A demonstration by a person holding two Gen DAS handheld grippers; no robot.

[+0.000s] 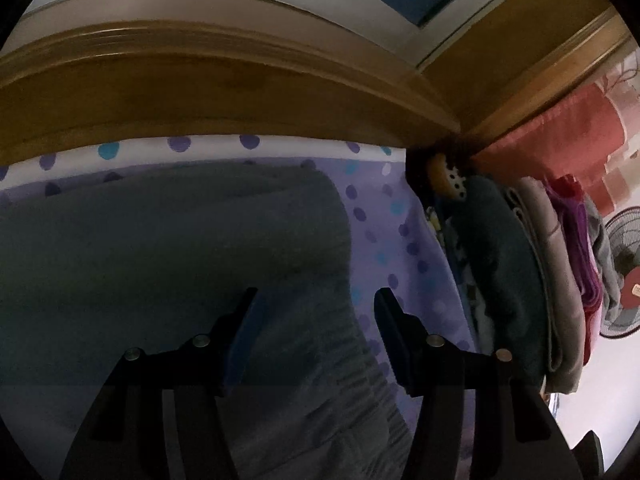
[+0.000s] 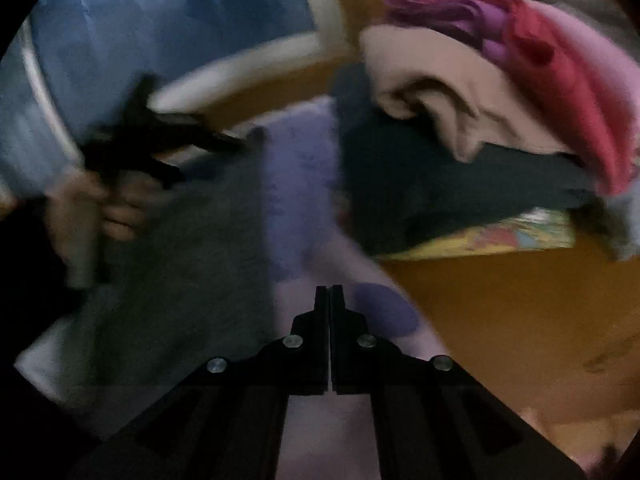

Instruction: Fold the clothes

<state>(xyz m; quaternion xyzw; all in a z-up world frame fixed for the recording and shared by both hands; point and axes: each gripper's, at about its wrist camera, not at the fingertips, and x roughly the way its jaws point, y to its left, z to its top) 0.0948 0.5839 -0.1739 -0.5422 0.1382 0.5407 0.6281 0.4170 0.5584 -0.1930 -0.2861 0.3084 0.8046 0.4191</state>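
A grey garment [image 1: 168,248] lies spread on a lilac dotted bedsheet [image 1: 384,232]; its gathered waistband runs under my left gripper [image 1: 316,300]. That gripper is open, jaws wide apart just above the cloth, holding nothing. In the right wrist view the same grey garment [image 2: 192,240] lies to the left. My right gripper [image 2: 330,292] is shut with nothing between its fingers, hovering over the sheet [image 2: 300,200] near the bed's corner. A hand [image 2: 100,208] holds the left gripper [image 2: 160,144] over the garment's far side; that part of the frame is blurred.
A stack of folded clothes [image 1: 532,264] stands at the right of the bed: dark teal, beige, purple, red. It appears in the right wrist view as a pile [image 2: 460,112] on a colourful board. A wooden headboard [image 1: 200,96] runs behind. A fan [image 1: 624,272] stands beyond.
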